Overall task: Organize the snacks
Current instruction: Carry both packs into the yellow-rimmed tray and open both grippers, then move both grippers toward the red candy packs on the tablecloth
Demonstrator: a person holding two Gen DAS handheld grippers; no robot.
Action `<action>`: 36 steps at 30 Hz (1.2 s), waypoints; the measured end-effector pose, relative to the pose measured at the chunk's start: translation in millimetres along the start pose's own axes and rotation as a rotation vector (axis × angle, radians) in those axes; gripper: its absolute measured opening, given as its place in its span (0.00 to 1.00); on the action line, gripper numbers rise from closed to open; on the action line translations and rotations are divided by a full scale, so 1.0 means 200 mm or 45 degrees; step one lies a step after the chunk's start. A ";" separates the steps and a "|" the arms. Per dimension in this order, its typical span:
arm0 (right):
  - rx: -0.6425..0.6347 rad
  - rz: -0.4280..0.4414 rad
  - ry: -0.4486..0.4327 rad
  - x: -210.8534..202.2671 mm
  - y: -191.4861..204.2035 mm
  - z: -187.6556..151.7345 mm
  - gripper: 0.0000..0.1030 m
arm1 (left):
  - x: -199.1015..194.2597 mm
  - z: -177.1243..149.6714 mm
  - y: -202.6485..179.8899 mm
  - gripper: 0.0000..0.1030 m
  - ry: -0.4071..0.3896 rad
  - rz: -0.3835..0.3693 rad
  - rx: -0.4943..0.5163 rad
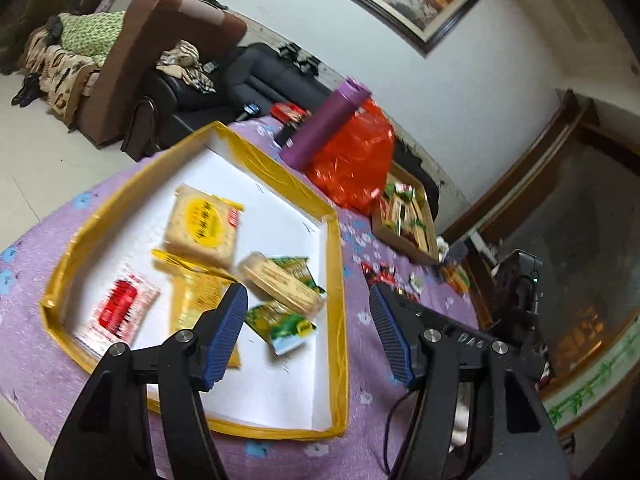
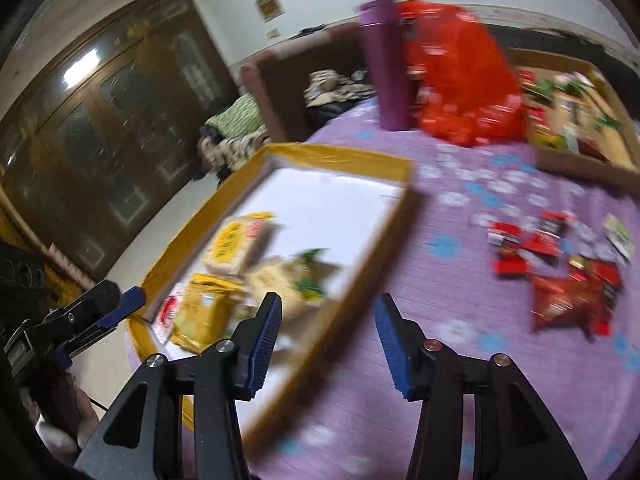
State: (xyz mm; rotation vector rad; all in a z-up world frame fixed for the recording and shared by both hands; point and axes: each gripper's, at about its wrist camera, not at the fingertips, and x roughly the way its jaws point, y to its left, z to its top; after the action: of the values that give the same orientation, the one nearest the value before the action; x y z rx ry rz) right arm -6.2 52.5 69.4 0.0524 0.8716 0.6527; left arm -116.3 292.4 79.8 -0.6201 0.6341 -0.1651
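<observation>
A yellow-rimmed white tray (image 1: 335, 264) lies on the purple floral tablecloth and holds several snack packs: a yellow cracker pack (image 1: 204, 226), a red-and-white pack (image 1: 120, 310), a yellow bag (image 1: 196, 300), a biscuit pack (image 1: 280, 284) and a green pack (image 1: 286, 326). My left gripper (image 1: 308, 316) is open and empty over the tray's right rim. My right gripper (image 2: 328, 324) is open and empty over the tray's right rim (image 2: 360, 280). Loose red snack packs (image 2: 560, 272) lie on the cloth to its right. The left gripper also shows in the right wrist view (image 2: 120, 304).
A purple bottle (image 1: 328, 124) and a red plastic bag (image 1: 356, 164) stand behind the tray. A cardboard box of snacks (image 1: 408, 216) sits at the back right. Sofas stand beyond the table. The right wrist view is motion-blurred.
</observation>
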 end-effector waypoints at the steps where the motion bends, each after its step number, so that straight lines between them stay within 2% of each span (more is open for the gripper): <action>1: 0.025 -0.017 -0.009 -0.03 -0.06 -0.01 0.50 | 0.01 -0.01 -0.02 0.61 0.013 0.007 0.007; 7: 0.196 -0.135 -0.055 -0.23 -0.48 -0.14 0.51 | 0.10 -0.06 -0.15 0.61 0.093 0.017 0.058; 18: 0.422 -0.257 -0.129 -0.51 -0.96 -0.30 0.54 | 0.18 -0.14 -0.35 0.61 0.167 0.018 0.167; 25: 0.440 -0.249 -0.125 -0.47 -1.02 -0.24 0.57 | 0.27 -0.20 -0.45 0.61 0.236 0.007 0.238; 31: 0.373 -0.182 -0.122 -0.32 -0.87 -0.10 0.57 | 0.30 -0.23 -0.49 0.61 0.264 0.007 0.272; 36: 0.277 -0.215 -0.109 -0.13 -0.79 0.09 0.56 | 0.32 -0.25 -0.51 0.61 0.281 -0.004 0.278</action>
State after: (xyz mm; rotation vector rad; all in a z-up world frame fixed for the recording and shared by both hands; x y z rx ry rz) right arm 75.6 -86.3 52.2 0.1991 0.8510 0.3937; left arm -90.9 165.8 76.4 -0.3946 0.8159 -0.3046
